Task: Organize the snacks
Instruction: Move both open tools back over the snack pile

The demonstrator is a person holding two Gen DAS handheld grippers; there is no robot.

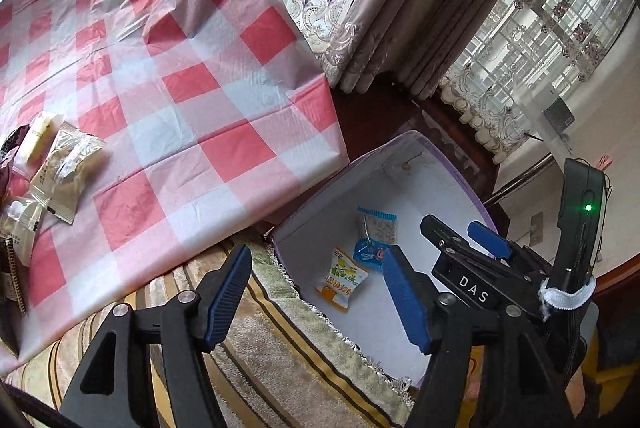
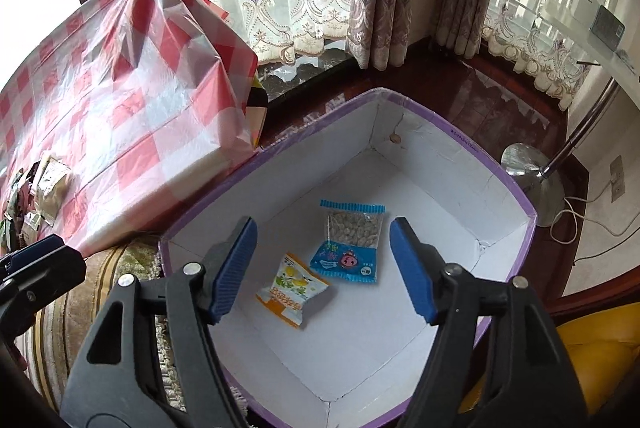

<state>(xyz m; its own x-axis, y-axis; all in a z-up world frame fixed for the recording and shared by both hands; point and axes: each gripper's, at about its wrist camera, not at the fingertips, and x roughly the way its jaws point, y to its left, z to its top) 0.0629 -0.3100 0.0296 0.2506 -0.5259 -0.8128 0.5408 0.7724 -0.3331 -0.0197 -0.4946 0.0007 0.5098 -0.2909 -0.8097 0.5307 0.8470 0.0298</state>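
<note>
Both the right gripper (image 2: 323, 270) and left gripper (image 1: 316, 298) hover with jaws wide apart, empty, above the white box (image 2: 436, 168). Inside lie an orange packet (image 2: 291, 291) and blue packet (image 2: 350, 242); more snacks (image 1: 66, 170) wait on the checked worktop (image 1: 192, 76).

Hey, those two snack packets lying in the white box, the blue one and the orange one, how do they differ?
The blue packet has a clear window showing pale seeds or nuts; the orange packet is opaque, white and orange with a yellow fruit picture. The blue packet looks larger than the orange packet. The blue one lies farther into the box, the orange one nearer the camera. Both lie flat on the box floor, apart from each other, with nothing gripping them.
</note>
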